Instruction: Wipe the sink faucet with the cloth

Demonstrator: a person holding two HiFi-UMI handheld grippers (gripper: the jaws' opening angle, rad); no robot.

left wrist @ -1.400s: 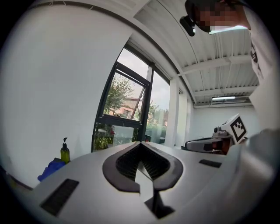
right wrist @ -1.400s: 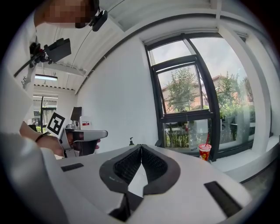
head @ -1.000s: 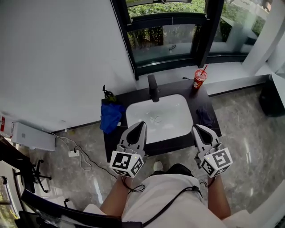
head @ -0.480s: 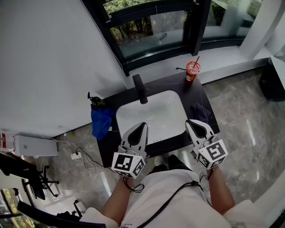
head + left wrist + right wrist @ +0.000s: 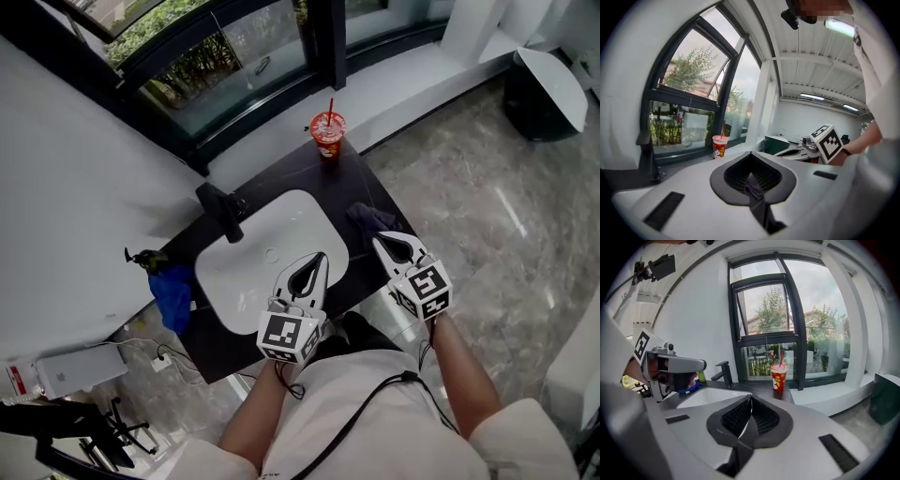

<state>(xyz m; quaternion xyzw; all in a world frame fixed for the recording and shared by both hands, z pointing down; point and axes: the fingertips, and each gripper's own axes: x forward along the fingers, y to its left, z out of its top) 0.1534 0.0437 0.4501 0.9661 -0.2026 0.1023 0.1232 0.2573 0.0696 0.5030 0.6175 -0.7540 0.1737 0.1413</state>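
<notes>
View's swung round since a second ago, so the sink (image 5: 228,284) sits diagonal now. Both tongs are still shut and empty: left tongs (image 5: 318,261) over the sink's near rim, right tongs (image 5: 381,240) just off its right side, next to a dark cloth (image 5: 373,217). The faucet (image 5: 218,210) is at the sink's back edge, and a blue cloth (image 5: 173,296) hangs off the tabletop (image 5: 354,181) left of the sink.

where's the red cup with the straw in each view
Head view: red cup top centre, on the dark counter's far corner.
Left gripper view: cup left of centre, mid-height.
Right gripper view: cup just right of centre.
Shared landmark: black window frame behind it.
</notes>
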